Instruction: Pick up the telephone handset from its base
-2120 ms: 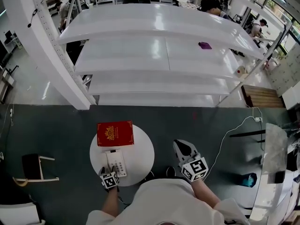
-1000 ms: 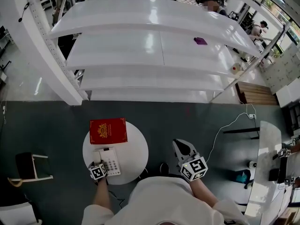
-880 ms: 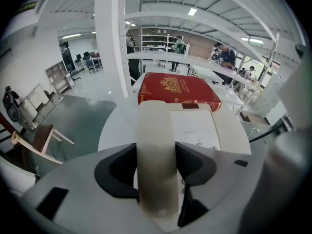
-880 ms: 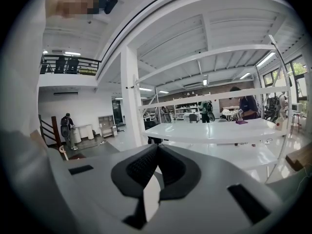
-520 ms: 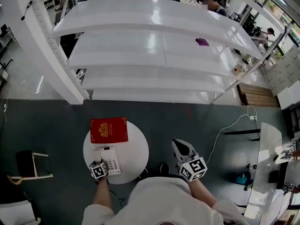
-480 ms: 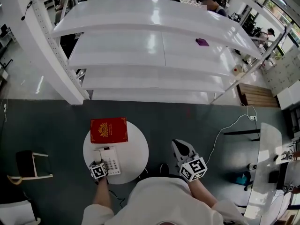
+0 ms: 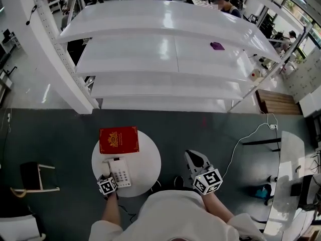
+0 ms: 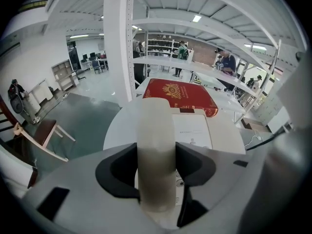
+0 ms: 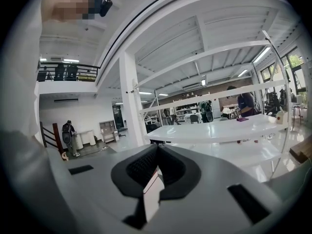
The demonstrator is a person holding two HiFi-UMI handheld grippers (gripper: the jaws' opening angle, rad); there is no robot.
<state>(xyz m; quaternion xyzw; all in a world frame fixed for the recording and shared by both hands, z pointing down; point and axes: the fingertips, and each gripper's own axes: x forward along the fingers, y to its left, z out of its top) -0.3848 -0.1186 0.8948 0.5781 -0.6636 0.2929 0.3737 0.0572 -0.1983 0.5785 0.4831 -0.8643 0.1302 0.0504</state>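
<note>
Gripping handset (image 8: 156,130) mid-length with left claw (image 8: 156,168), long axis pointing away toward book (image 8: 180,95), along left side of base (image 8: 192,130) on tabletop (image 7: 146,163); right claw (image 9: 156,172) clenched.

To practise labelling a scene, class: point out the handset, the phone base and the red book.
handset (image 8: 156,150), left gripper view, middle of its rounded back.
phone base (image 7: 122,173), head view, on the keypad face.
red book (image 7: 119,139), head view, centre of the cover.
</note>
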